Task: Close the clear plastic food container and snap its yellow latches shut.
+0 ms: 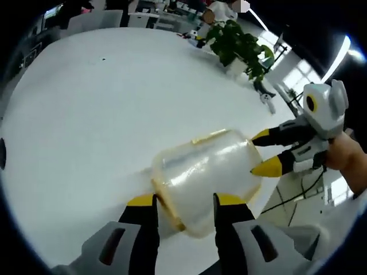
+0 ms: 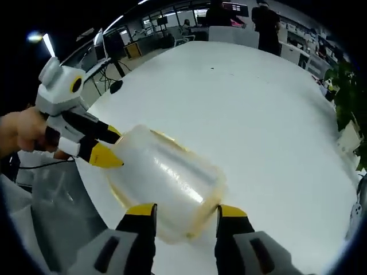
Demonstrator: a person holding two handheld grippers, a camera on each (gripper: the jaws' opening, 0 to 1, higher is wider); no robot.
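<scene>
**Q:** What is the setting, starting with the biggest thing?

**A:** A large round white table (image 1: 86,114) takes up most of both views. On its far side stands a leafy potted plant (image 1: 238,46), with office desks and a standing person (image 2: 266,23) beyond.

**Q:** Where is the container?

**A:** The clear plastic food container (image 1: 203,177) sits on the table near the edge closest to the person, between the two grippers. Its lid appears to be on already. A yellow latch (image 1: 209,136) runs along its far side in the left gripper view, and another yellow strip lies along the end nearest that gripper.

**Q:** What are the grippers doing?

**A:** The left gripper (image 1: 184,200) has its jaws spread wide on either side of one end of the container, and I cannot tell whether they touch it. The right gripper (image 2: 186,213) is likewise wide apart, straddling the opposite end. A hand (image 2: 20,134) holds the far gripper in the right gripper view.

**Q:** Which step is this?

**A:** Likely the latching stage, with the container steadied from both ends. Whether any latch is snapped down is not clear.

**Q:** What does the next move call for?

**A:** Probably one gripper bracing the box while the other presses a latch flat against the wall until it clicks.
</scene>
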